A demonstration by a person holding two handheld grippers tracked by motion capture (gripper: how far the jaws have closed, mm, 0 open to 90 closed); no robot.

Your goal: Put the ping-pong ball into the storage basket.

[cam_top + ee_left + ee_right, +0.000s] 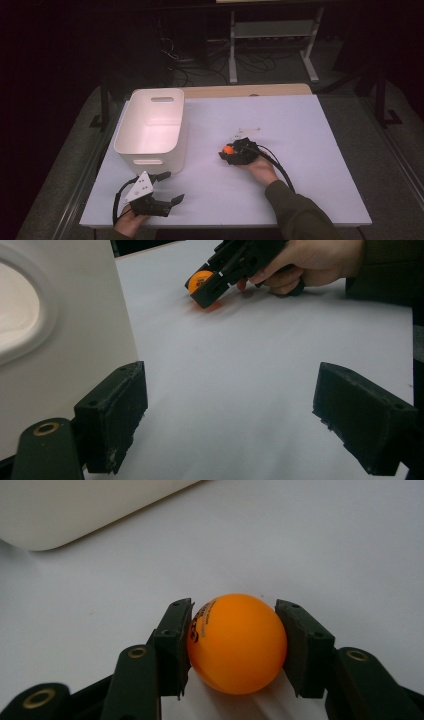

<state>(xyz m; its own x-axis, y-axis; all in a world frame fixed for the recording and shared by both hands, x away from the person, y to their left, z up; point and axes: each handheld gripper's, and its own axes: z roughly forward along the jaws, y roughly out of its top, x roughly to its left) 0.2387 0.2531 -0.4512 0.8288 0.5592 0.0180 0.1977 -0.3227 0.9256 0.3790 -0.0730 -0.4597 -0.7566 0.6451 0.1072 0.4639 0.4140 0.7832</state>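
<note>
Right gripper view: both pads of the right gripper (232, 645) pinch the orange ball (235, 642), which sits on the white table (350, 555) to the right of the white bin (152, 125). Near the bin's front, the left gripper (230, 415) rests with its fingers spread, nothing between them.

Dark room, white table (300, 150), metal shelf frame (272, 30) (cables beneath)
</note>
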